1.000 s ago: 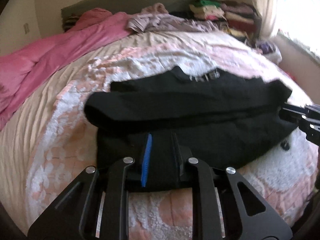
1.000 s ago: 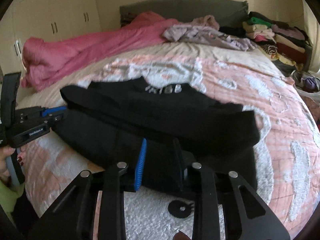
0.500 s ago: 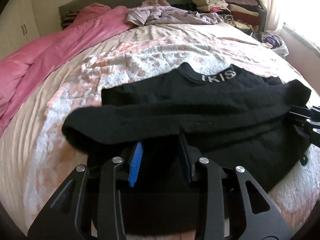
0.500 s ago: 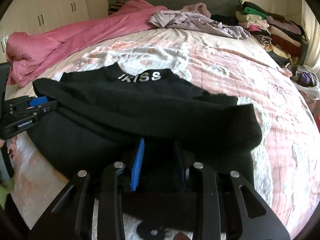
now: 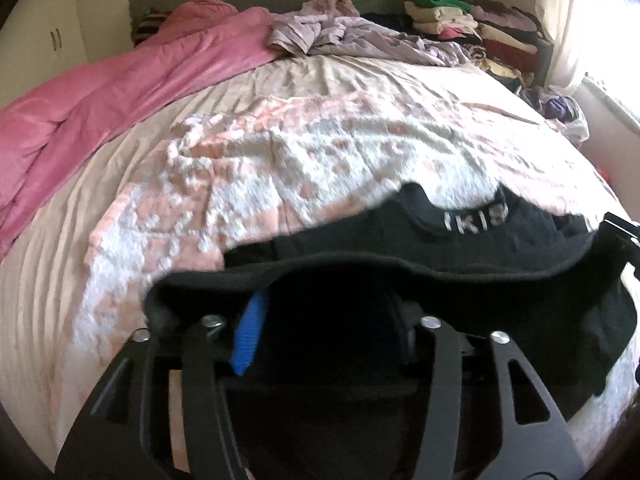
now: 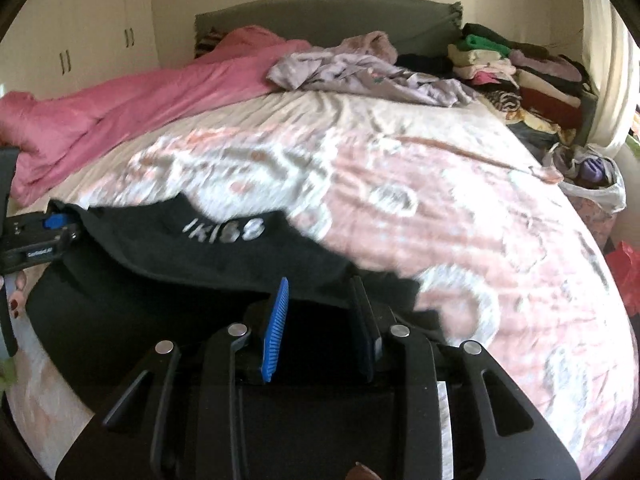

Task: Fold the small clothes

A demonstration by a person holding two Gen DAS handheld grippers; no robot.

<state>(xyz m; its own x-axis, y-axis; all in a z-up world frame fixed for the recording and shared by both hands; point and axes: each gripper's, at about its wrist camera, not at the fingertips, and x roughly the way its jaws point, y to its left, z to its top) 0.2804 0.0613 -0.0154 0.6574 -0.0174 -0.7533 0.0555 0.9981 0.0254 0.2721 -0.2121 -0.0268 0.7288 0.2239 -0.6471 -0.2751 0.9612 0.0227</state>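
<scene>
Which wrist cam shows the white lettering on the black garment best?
Right wrist: the white lettering on the black garment is whole, though blurred. Left wrist shows it near the frame's right side, smaller and blurrier.

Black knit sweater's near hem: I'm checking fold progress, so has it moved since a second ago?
Yes. The black knit sweater has had its near hem carried away from the camera, toward its lettered collar, over the pink-and-white bedspread.

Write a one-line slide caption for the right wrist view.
Right gripper and left gripper grip the black top by its near edge over the bed.
</scene>
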